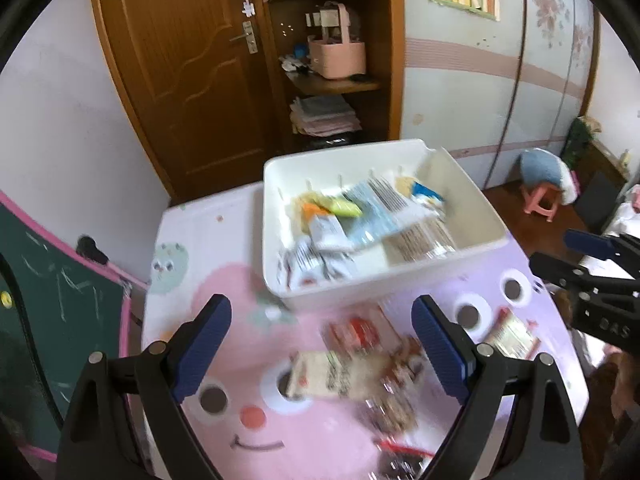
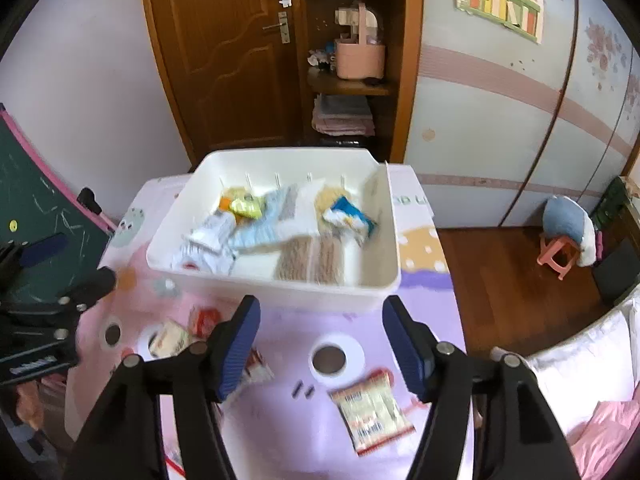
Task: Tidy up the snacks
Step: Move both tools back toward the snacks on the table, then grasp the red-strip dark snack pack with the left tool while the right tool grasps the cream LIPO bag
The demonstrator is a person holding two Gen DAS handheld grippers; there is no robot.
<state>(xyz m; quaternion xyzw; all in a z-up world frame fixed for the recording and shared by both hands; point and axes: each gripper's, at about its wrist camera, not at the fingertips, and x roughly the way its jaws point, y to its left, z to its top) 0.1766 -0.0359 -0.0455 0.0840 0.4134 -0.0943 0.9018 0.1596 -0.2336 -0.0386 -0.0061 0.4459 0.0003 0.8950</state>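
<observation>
Snack packets (image 2: 280, 224) lie heaped inside a white bin (image 2: 384, 280) at the far end of a pastel cartoon tabletop (image 2: 288, 420). More packets (image 1: 360, 364) lie loose on the tabletop in front of the bin. The left hand-held gripper (image 1: 322, 352) hangs wide open and empty above them. The right hand-held gripper (image 2: 320, 350) is also open, holding nothing, near a red-edged packet (image 2: 370, 412).
</observation>
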